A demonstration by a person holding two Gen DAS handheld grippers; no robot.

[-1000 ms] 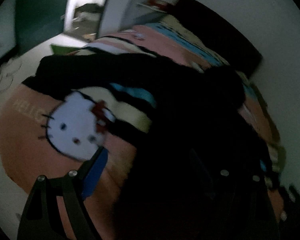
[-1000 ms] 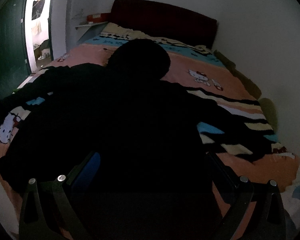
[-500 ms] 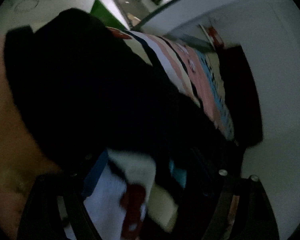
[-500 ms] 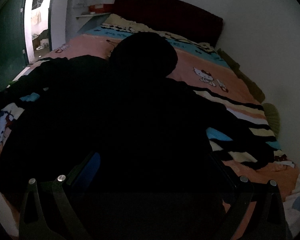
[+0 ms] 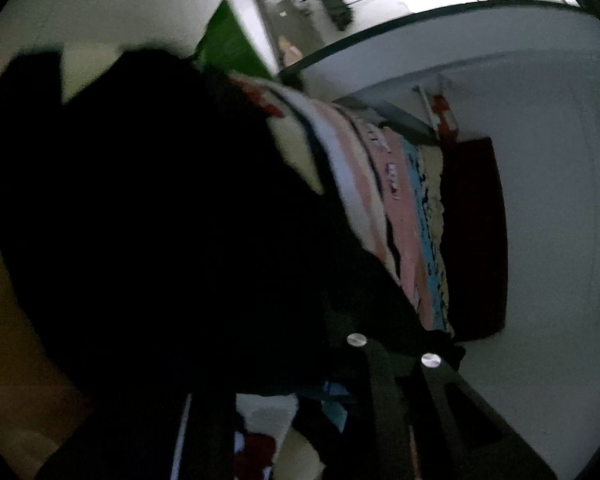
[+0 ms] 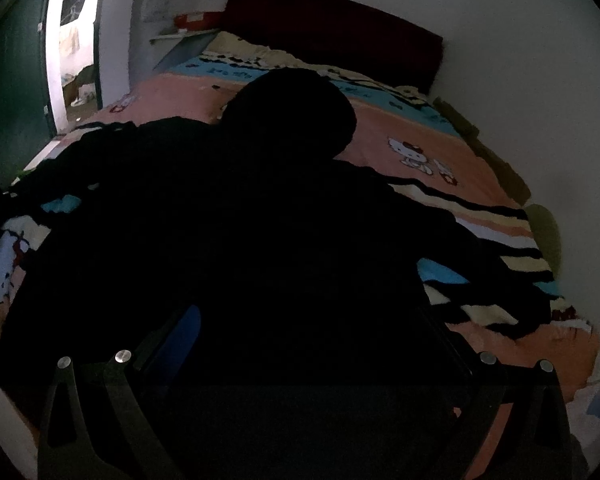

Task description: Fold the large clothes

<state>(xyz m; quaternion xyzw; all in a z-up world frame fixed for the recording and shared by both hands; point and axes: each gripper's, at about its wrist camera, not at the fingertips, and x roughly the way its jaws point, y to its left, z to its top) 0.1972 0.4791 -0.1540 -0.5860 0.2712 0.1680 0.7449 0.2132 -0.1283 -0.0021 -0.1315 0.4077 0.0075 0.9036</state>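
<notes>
Here the black hooded top [image 6: 260, 240] lies flat on the patterned bedspread [image 6: 440, 160], hood toward the dark headboard [image 6: 332, 36], so its long axis runs from the near edge of the bed to the headboard, with sleeves spread to either side. The right gripper [image 6: 300, 344] hovers over the near hem, fingers set wide apart and holding nothing. The left gripper [image 5: 296, 384], rolled steeply sideways, is at the garment's left sleeve side; dark cloth [image 5: 160, 220] fills the space ahead of its fingers, and whether they are clamped on it cannot be told. Judged from this, the left gripper is nearer the sleeve to be folded inward.
</notes>
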